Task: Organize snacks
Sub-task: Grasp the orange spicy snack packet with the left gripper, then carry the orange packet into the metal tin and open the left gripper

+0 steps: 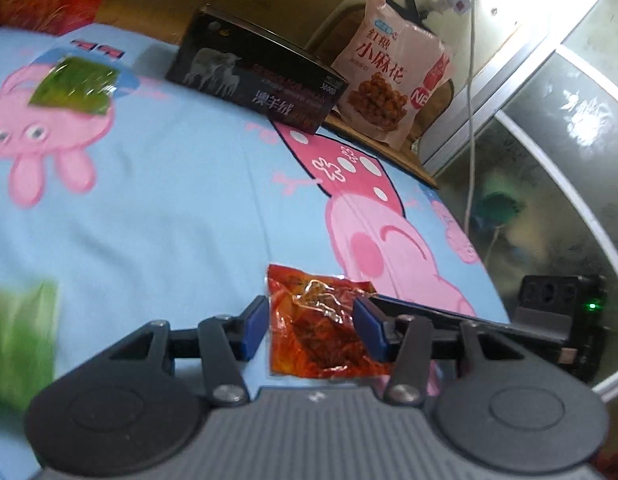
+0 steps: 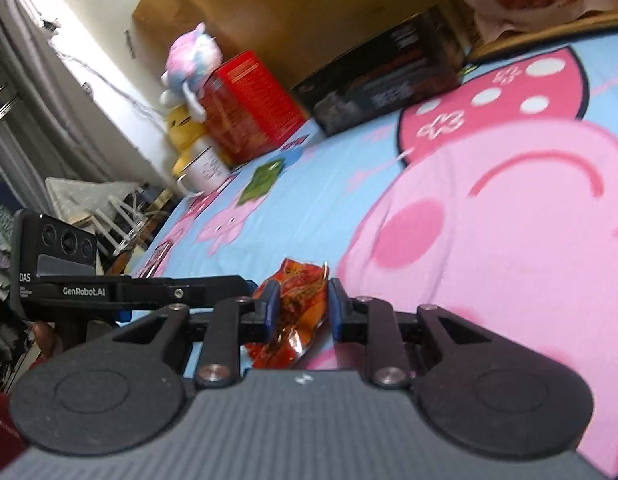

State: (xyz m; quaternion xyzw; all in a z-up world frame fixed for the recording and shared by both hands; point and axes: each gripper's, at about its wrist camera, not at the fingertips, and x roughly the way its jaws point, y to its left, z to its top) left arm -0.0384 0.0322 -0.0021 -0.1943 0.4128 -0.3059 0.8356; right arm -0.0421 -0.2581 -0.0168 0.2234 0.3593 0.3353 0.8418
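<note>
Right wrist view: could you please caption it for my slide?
Right gripper straddles crinkled red-orange foil snack packet on pig-print blue sheet.

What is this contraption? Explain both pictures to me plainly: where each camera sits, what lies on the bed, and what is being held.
There is no robot here. A person holds a two-fingered tool in each hand, each with a camera looking forward along its jaws. One picture comes from the left gripper, the other from the right gripper. Below them is a cartoon-pig bedsheet. Each view shows a crinkled red snack packet between blue-padded jaws. It looks like one packet reached from both sides, but I cannot tell whether either is clamped on it. Farther off are a green packet, a black box and a pink snack bag. The right view adds a red box, plush toys and a white mug.
</note>
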